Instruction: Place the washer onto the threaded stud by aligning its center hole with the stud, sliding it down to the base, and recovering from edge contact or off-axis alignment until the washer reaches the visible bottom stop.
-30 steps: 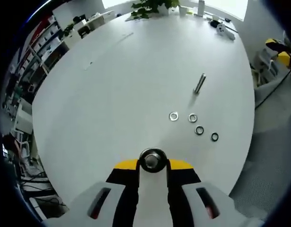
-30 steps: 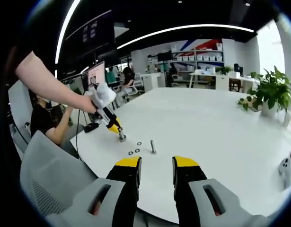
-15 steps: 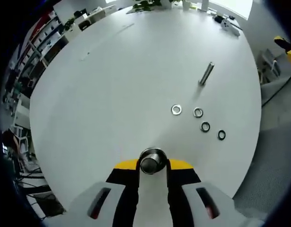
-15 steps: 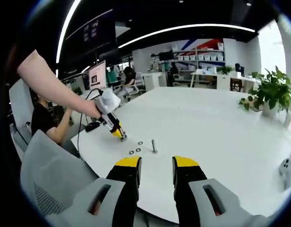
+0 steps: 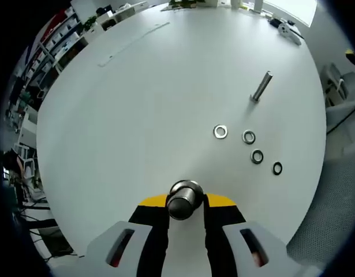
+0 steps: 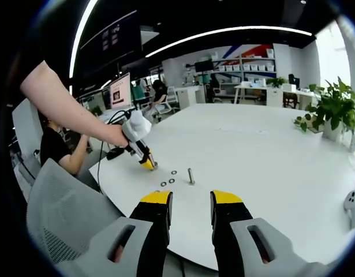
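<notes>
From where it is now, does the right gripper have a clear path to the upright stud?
Probably yes. The right gripper is open and holds nothing, and bare white table lies between it and the stud. The left gripper sits off to one side, beyond the washers.

Left gripper clamped; right gripper jaws parted.

Four washers lie flat beside the upright stud (apart).
</notes>
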Available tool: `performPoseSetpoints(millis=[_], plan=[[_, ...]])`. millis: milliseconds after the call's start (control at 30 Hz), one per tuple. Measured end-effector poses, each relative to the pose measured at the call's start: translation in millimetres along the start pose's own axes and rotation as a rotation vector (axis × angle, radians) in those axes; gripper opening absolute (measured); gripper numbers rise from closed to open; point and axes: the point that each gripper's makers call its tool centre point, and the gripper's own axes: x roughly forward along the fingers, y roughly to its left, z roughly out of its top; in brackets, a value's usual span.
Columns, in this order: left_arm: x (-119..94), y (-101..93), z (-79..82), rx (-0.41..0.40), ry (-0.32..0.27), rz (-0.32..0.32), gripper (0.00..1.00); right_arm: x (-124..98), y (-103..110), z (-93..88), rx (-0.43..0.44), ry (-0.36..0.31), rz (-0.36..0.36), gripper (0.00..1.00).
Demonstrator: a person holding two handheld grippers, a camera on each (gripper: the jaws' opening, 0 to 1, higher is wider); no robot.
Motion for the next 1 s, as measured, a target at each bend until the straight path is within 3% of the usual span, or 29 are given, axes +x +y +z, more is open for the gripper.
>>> performPoseSetpoints(millis=[133, 333, 533, 767, 1000], plan=[[-2.5, -1.6, 2.0, -0.078, -0.011, 0.01, 0.21, 1.2, 2.7, -1.2, 0.009, 0.005, 0.016, 0.29], [-13.8, 0.6, 13.3, -0.08, -0.059, 0.057, 0.3, 2.4, 7.2, -2.5, 0.02, 0.011, 0.042, 0.29], [-32.3, 1.6, 17.0, -0.141, -0.119, 0.081, 0.3, 3.7, 11.4, -3.7, 0.018, 0.021, 0.062, 0.29], [-63.2, -4.2, 15.3, -0.201, -0.206, 0.115, 0.3, 5.0, 15.2, -6.3, 0.002, 0.036, 0.076, 0.29], [-89.2, -22.1, 11.0, -0.279, -0.318, 0.126, 0.3, 5.4, 18.6, -6.9, -0.001, 0.04, 0.092, 0.29]])
